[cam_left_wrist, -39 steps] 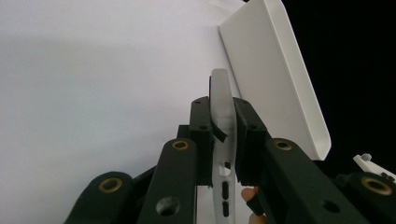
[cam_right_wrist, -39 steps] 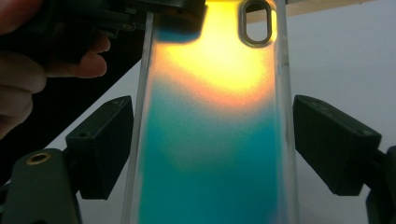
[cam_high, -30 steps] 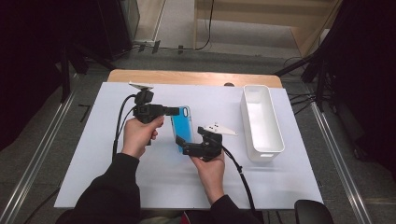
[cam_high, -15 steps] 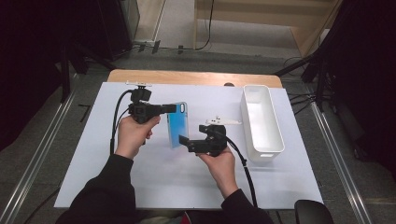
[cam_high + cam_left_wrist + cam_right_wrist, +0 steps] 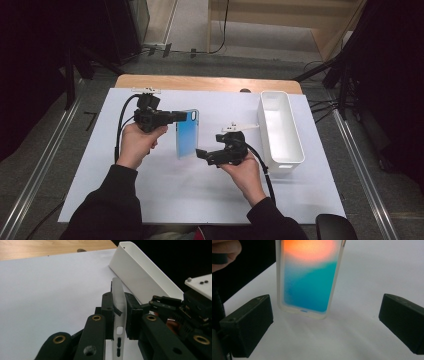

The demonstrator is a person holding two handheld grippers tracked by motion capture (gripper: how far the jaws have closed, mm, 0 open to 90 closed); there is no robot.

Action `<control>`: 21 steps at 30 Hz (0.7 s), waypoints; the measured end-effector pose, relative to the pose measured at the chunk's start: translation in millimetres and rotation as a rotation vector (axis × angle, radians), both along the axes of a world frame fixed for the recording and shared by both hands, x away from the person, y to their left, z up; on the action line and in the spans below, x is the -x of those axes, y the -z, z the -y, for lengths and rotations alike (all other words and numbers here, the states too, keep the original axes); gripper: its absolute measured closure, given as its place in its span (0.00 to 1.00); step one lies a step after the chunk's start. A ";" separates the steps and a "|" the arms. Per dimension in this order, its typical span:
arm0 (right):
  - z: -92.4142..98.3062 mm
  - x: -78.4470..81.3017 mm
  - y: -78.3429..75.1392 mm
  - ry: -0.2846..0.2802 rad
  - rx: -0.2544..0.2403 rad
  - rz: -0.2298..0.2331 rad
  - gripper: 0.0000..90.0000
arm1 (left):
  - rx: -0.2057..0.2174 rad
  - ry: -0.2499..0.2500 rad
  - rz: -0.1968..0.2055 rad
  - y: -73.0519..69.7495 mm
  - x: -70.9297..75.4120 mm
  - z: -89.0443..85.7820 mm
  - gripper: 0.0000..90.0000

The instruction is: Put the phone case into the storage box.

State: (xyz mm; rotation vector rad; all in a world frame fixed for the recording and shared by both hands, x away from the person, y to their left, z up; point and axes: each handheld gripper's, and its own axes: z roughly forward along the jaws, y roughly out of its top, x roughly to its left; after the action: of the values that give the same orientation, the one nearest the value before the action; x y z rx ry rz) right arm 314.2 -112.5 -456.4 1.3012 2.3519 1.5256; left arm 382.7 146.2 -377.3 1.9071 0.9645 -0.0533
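While the left gripper clamps its jaws on the top edge of the phone case, case hanging upright above the white sheet, right gripper near its bottom edge, jaws wide, nothing held, white bin at right.

In the right gripper view the phone case is cut off by the top edge, so its upper end is out of frame, and its colours are blurred. In the left gripper view the case shows edge-on, its faces hidden between the pads, and its lower end runs off the bottom. The white bin is cropped at the right there.
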 end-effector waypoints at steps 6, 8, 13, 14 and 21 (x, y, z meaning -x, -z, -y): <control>4.8 1.5 -2.2 -0.044 0.029 0.004 0.00 | -0.006 0.050 0.010 0.5 2.9 1.5 0.88; 6.8 3.0 -2.8 -0.061 0.033 0.009 0.00 | -0.009 0.065 0.022 0.5 3.9 1.9 0.88; 12.1 4.8 -5.1 -0.074 0.026 0.019 0.00 | -0.002 0.092 0.050 1.3 9.6 3.2 0.88; 12.8 5.0 -5.8 -0.072 0.025 0.016 0.00 | -0.004 0.091 0.054 1.5 10.7 3.3 0.88; 14.3 7.4 -9.3 -0.056 0.023 0.045 0.00 | -0.002 0.052 0.101 10.5 26.1 3.9 0.88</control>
State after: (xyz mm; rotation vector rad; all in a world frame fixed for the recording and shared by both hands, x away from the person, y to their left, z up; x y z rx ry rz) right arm 306.8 -126.8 -447.2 1.1929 2.3910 1.5209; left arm 356.6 142.2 -387.8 1.9174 0.8475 0.0134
